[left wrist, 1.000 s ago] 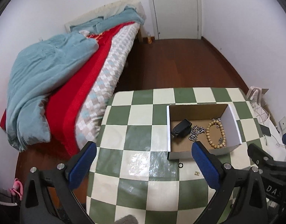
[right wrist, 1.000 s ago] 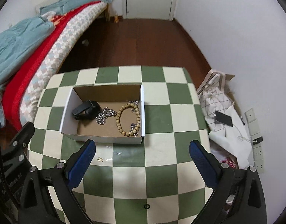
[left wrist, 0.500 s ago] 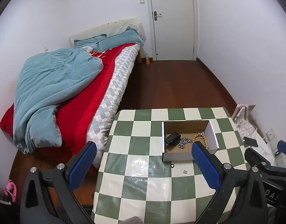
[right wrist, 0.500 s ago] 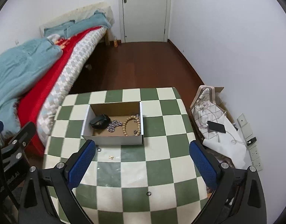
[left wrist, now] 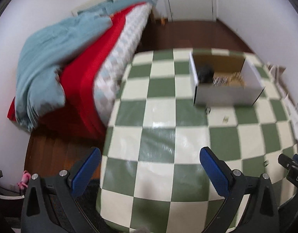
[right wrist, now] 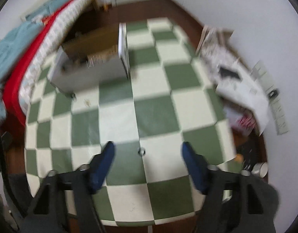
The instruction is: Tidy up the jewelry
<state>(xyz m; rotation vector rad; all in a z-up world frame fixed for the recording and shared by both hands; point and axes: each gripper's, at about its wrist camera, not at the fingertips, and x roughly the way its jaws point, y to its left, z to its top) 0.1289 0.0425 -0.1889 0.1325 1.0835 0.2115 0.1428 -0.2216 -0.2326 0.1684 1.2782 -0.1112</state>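
A ring [right wrist: 141, 151] is seen on the table [right wrist: 154, 114], between the parted fingers of the right tool [right wrist: 148, 148], whose jaws have just been closing, untouched. The left tool [left wrist: 149, 155] is held open, empty. The box [left wrist: 226, 95] is placed well apart.

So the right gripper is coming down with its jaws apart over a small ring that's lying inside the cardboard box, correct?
Not quite. The small ring lies on the bare checkered tablecloth, well outside the cardboard box. The right wrist view shows it between the right gripper's jaws, which have just been closing but don't touch it.
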